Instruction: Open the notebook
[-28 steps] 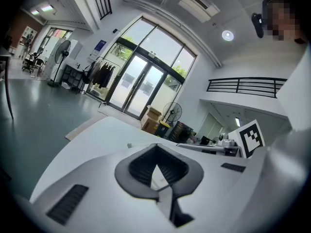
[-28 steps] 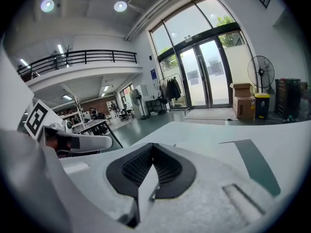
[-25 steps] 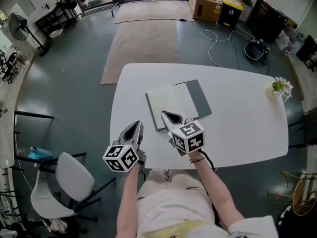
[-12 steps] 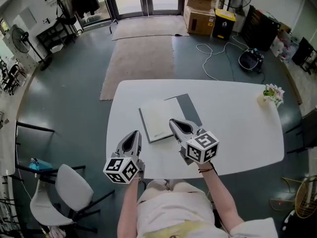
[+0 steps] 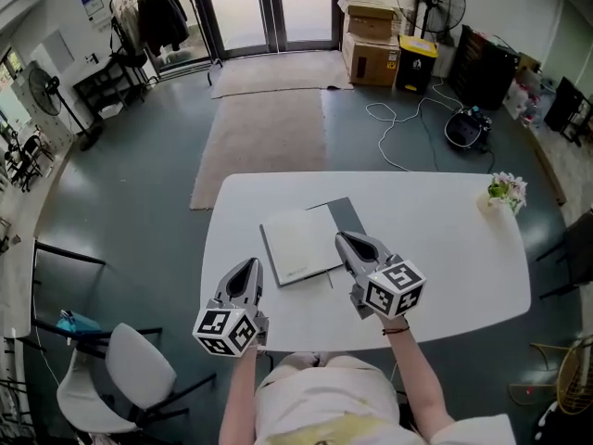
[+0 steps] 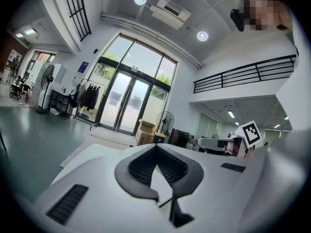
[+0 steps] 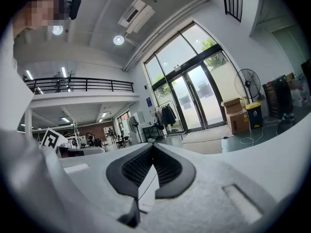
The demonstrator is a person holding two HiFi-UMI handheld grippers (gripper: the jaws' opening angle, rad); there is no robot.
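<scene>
**Two hand-held grippers, both closed; notebook flat on white table**

Head view.
- Your left gripper (image 5: 246, 269): jaws pressed together, above the tabletop (image 5: 445, 248) near its near left corner, clear of the notebook.
- Your right gripper (image 5: 347, 240): jaws pressed together, tips over the notebook's right edge. This view does not show whether they touch it.
- Notebook (image 5: 298, 244): flat, left of the tabletop's middle, pale face up, with a dark grey strip showing along its far right side.
- Flowers (image 5: 503, 193): small bunch by the tabletop's right edge, toward the far corner, well apart from the notebook.
- Chair (image 5: 125, 369): on the floor off the near left corner.
- Rug (image 5: 269, 123): on the floor beyond the far edge.

Left gripper view.
- Your left gripper's dark pads meet at the tips, with nothing pinched between them.
- Marker cube (image 6: 250, 133) of your right gripper: at the right.
- Glass doors (image 6: 124, 103) and standing fan (image 6: 165, 120): in the background.

Right gripper view.
- Your right gripper's pads meet at the tips, gripping nothing.
- Cardboard box (image 7: 237, 118): beside the glass doors, below the standing fan.
</scene>
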